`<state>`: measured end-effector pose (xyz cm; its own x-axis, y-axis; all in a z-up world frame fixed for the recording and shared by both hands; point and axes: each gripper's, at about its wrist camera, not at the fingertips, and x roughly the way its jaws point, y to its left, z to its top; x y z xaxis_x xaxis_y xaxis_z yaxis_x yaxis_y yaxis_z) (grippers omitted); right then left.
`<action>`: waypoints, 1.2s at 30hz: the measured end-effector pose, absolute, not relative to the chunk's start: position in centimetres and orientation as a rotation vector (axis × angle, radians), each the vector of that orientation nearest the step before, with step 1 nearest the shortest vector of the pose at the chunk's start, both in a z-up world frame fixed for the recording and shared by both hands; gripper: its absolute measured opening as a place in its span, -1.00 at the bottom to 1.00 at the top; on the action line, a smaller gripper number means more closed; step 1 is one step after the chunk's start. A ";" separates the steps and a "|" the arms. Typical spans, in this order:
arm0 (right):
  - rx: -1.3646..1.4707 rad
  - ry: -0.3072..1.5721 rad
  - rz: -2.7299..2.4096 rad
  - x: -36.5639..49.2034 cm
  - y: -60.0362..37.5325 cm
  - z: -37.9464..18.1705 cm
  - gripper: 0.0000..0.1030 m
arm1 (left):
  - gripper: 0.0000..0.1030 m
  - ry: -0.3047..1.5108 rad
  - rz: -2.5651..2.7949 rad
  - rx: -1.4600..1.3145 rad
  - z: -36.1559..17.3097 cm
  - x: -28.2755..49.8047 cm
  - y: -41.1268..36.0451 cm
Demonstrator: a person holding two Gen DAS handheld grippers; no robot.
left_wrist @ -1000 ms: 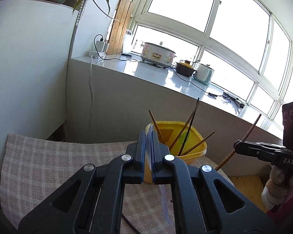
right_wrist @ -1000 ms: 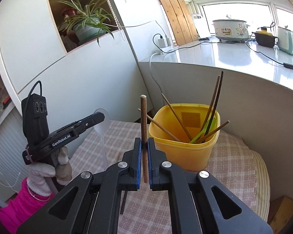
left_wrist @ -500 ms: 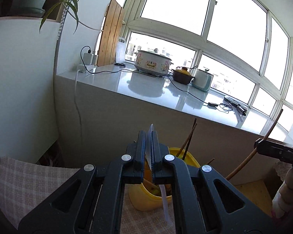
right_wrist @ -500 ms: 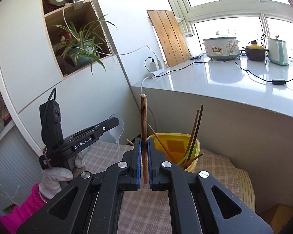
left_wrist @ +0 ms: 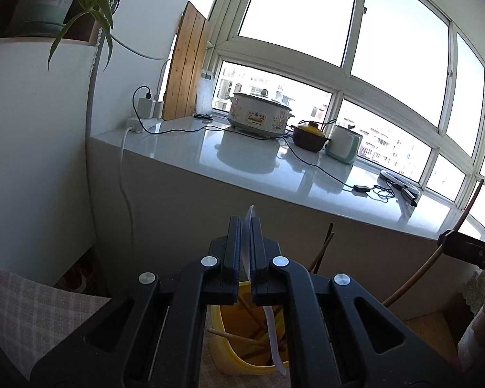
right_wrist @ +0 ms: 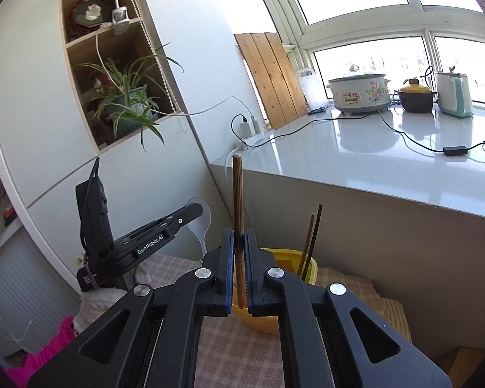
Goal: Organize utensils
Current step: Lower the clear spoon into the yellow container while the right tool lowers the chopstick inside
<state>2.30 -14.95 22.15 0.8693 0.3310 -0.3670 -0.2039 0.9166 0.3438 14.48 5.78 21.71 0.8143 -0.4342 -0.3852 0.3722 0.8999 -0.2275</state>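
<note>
Your left gripper (left_wrist: 246,252) is clamped on a thin translucent white plastic spoon (left_wrist: 271,329), its handle running down toward the lower centre of the left wrist view. Your right gripper (right_wrist: 239,268) is clamped on a brown wooden chopstick (right_wrist: 237,200) that stands nearly upright between the pads, its blunt end at mid-frame. Both pieces are in the air above the yellow plastic tub (right_wrist: 296,255), which sits on a checked cloth (right_wrist: 242,349) low in both views and holds several other chopsticks (right_wrist: 312,239). You appear to be mid-carry, with both utensils lifted and neither yet placed. Where each should go is not visible, so I cannot tell the target. Next you will need to bring each piece over its place, lower it steadily, and release only once it is supported, keeping the two grippers apart.
</note>
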 end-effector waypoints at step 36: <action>0.275 0.651 0.273 5.8 -12.8 15.3 -0.91 | -0.75 0.461 -0.438 -0.118 18.3 11.7 5.4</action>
<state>5.79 -12.76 15.26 0.7625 0.3329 -0.5547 -0.1620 0.9284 0.3344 11.69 5.38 18.29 0.8048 -0.4347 -0.4041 0.3821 0.9005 -0.2078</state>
